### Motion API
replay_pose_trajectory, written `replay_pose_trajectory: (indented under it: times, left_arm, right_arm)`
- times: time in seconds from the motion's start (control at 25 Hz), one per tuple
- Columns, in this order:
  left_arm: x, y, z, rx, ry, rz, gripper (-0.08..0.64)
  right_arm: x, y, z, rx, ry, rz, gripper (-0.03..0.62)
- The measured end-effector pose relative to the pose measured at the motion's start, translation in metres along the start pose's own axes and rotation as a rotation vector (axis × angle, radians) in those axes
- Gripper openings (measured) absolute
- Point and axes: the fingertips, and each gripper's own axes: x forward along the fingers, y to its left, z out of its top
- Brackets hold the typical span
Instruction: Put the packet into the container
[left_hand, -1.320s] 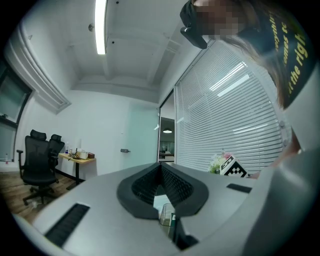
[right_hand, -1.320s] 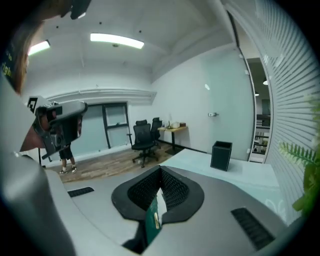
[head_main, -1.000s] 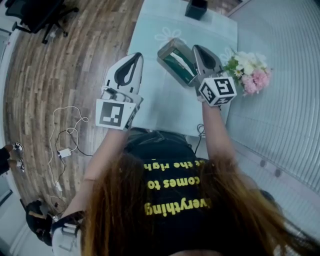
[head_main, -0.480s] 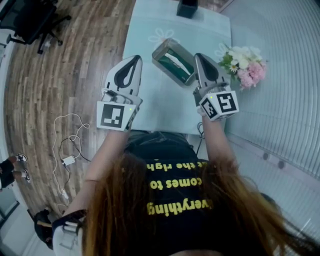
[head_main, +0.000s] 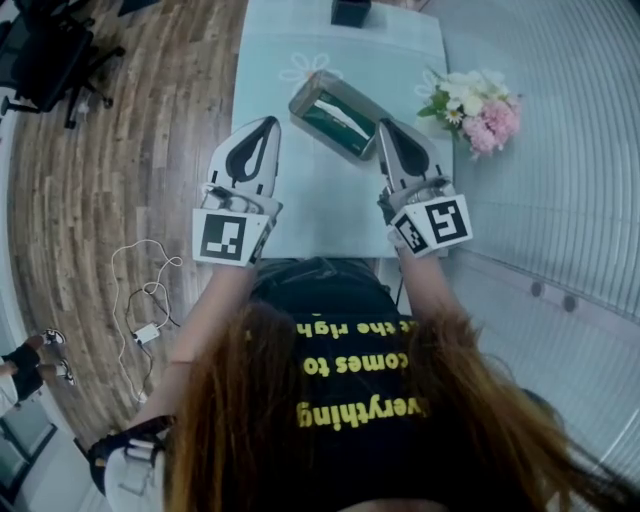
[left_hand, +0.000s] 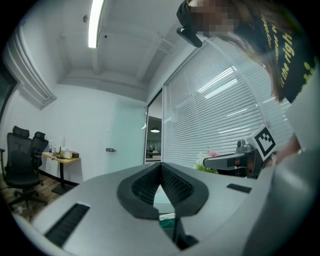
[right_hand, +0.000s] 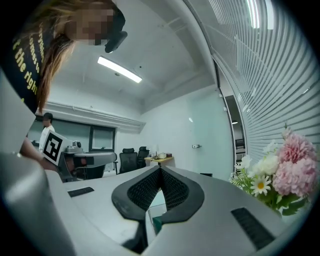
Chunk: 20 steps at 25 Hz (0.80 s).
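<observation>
Two grippers hang over the pale worktop (head_main: 320, 205), one in each hand of a person with long hair and a black shirt with yellow lettering. The left gripper (head_main: 269, 121) has its jaws drawn together, tips meeting, with nothing between them; its own view shows the same closed point (left_hand: 161, 165). The right gripper (head_main: 383, 126) is likewise closed tight and empty (right_hand: 160, 169).

Ahead of them lies the container (head_main: 352, 92), a long box with a shiny rim set at a slant on the worktop. The packet (head_main: 338, 122), green with a pale strip, lies inside it. The right gripper's tip sits just beside the container's near right corner; whether it touches I cannot tell. The left gripper is a little apart from the container, on its left.

A bunch of pink and white flowers (head_main: 470, 100) rests at the worktop's right edge, and a small black box (head_main: 350, 10) stands at the far end. On the wooden floor (head_main: 130, 150) to the left are an office chair (head_main: 50, 50) and a loose white cable (head_main: 150, 290).
</observation>
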Motion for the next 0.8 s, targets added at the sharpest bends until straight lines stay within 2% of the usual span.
replay_pose_trajectory:
  times: [0.4, 0.8]
  left_arm:
    - [-0.003, -0.015, 0.004, 0.003, -0.009, -0.045, 0.002]
    - [-0.014, -0.022, 0.011, 0.008, -0.021, -0.059, 0.002]
  right_arm:
    - [-0.021, 0.019, 0.005, 0.002, -0.018, 0.003, 0.021]
    - [-0.034, 0.023, 0.009, -0.007, -0.021, -0.024, 0.021]
